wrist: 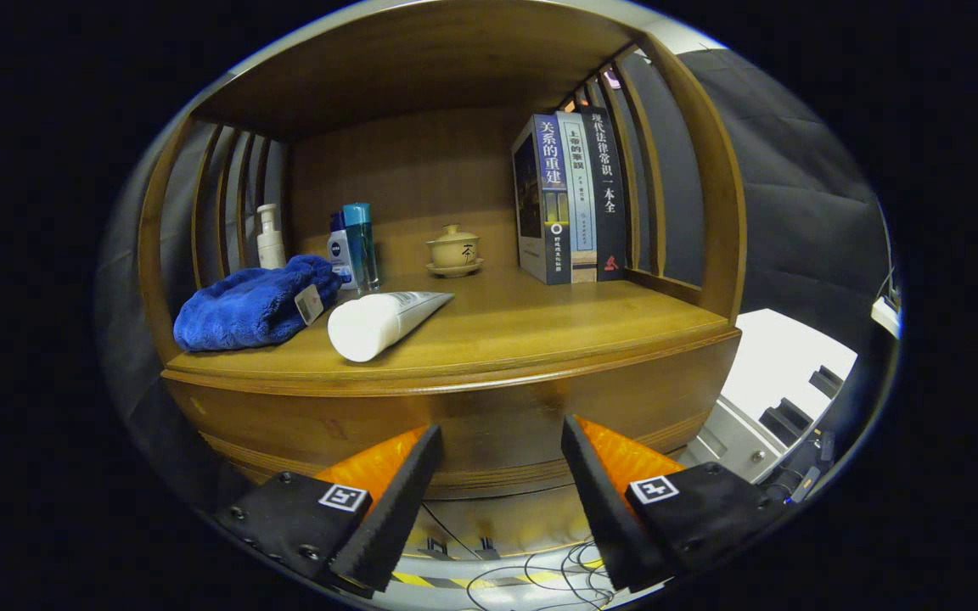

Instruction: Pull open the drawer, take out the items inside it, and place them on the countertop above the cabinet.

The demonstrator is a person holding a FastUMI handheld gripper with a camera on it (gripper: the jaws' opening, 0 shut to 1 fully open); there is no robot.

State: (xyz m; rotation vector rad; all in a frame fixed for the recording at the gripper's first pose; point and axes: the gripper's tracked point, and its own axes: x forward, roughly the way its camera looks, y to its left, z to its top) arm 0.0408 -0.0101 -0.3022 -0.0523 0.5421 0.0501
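Note:
My gripper is open, with nothing between its fingers. It hangs just in front of the wooden drawer front, below the countertop edge. On the wooden countertop above, a white tube lies on its side with its cap end facing me. A blue folded towel with a small tag rests just left of the tube. I cannot tell whether the drawer is pulled out, and its inside is hidden.
At the back of the countertop stand a white pump bottle, two blue bottles, a lidded tea cup on a saucer and three upright books. Slatted wooden sides enclose the shelf. Cables lie on the floor below.

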